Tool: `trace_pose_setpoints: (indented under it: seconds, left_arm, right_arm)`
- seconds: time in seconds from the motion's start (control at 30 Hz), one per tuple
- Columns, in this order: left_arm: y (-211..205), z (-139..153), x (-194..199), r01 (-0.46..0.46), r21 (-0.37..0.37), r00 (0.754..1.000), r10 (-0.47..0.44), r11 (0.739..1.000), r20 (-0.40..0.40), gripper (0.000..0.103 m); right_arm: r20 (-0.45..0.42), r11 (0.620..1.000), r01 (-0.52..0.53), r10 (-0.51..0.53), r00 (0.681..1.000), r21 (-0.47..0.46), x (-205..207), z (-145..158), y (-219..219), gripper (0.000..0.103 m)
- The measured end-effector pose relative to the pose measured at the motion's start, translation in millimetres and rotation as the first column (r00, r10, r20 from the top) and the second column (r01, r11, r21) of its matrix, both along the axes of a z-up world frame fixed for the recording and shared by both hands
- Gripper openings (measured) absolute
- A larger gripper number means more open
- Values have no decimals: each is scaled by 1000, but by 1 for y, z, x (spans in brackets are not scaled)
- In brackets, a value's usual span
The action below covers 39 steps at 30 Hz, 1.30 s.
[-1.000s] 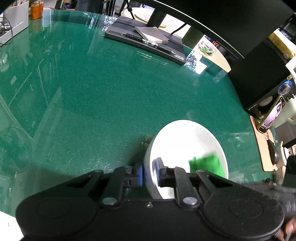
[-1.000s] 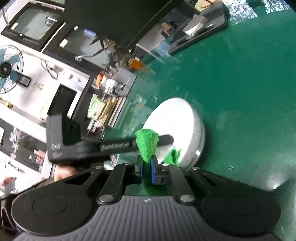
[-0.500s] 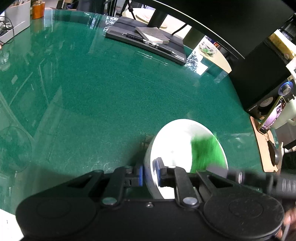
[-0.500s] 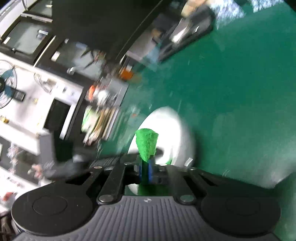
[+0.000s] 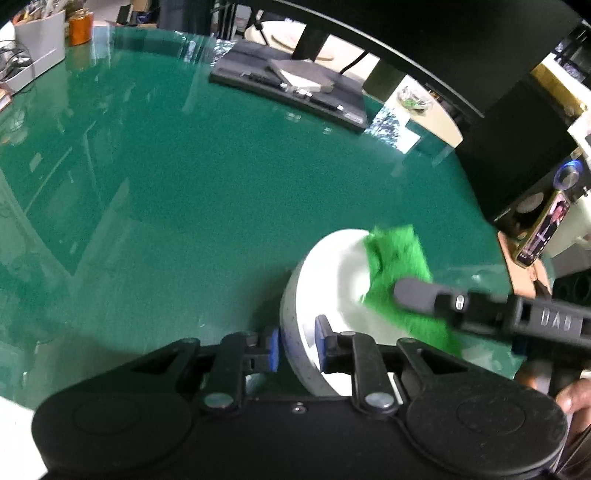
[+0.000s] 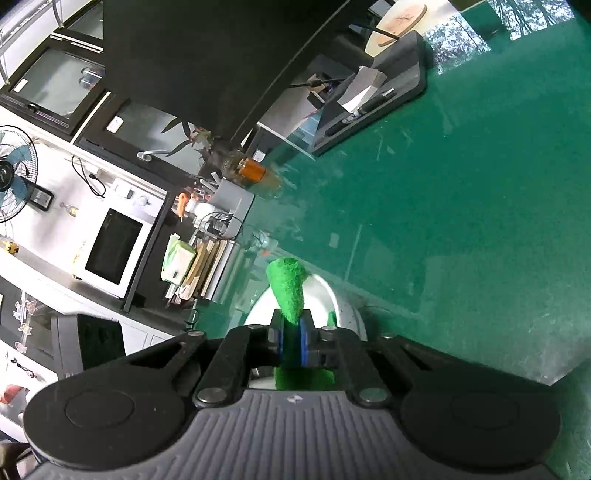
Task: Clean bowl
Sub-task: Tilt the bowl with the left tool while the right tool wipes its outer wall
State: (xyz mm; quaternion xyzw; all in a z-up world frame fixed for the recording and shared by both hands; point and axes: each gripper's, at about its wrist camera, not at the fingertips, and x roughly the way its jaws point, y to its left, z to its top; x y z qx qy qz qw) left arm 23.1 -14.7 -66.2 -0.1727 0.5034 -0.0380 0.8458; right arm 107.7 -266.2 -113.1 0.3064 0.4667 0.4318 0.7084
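**Bowl clamped at rim, cloth inside it**

Landmark: the white bowl (image 5: 332,280), tipped on its side on the green tabletop (image 5: 184,192).

Nearest, at the bowl's near rim: the left gripper (image 5: 297,345) is clenched on the bowl wall, one blue pad (image 5: 274,347) outside the rim and the other inside, both pressing on it. The bowl's opening faces the right of the left wrist view.

Inside the bowl: a green cloth (image 5: 400,280) lies against the inner surface and reaches past the far rim. The cloth is blurred. The right gripper (image 5: 406,293) comes in from the right of the bowl, its dark finger lying across the cloth. In the right wrist view the right gripper (image 6: 291,341) is clamped tight on the cloth (image 6: 288,291), a rolled end standing up between the blue pads and more cloth hanging below them. The bowl (image 6: 343,314) sits just beyond those pads.

At the right edge, beside the right gripper's body, part of a person's hand (image 5: 574,397) shows.

Beyond the bowl: bare green tabletop, then a black tray (image 5: 291,88) with a grey pad and pens. Far left of the bowl, at the table's edge, an orange jar (image 5: 79,31).
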Motion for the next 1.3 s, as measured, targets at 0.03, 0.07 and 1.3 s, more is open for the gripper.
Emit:
trace_pose_setpoints:
  seconds: [0.03, 0.07, 1.3]
  left_arm:
    - [-1, -3, 4, 11, 20, 1000, -11, 1000, -15, 20]
    - [0, -5, 5, -2, 14, 1000, 2, 1000, -16, 18]
    - [7, -8, -5, -74, -33, 997, 74, 997, -20, 18]
  right_arm:
    - [-2, 1000, -5, 5, 1000, 5, 0, 0, 1, 6]
    - [1, 1000, -14, 14, 1000, 6, 1, 1, 2, 6]
    - [-51, 998, -53, 51, 997, -31, -49, 10, 11, 7]
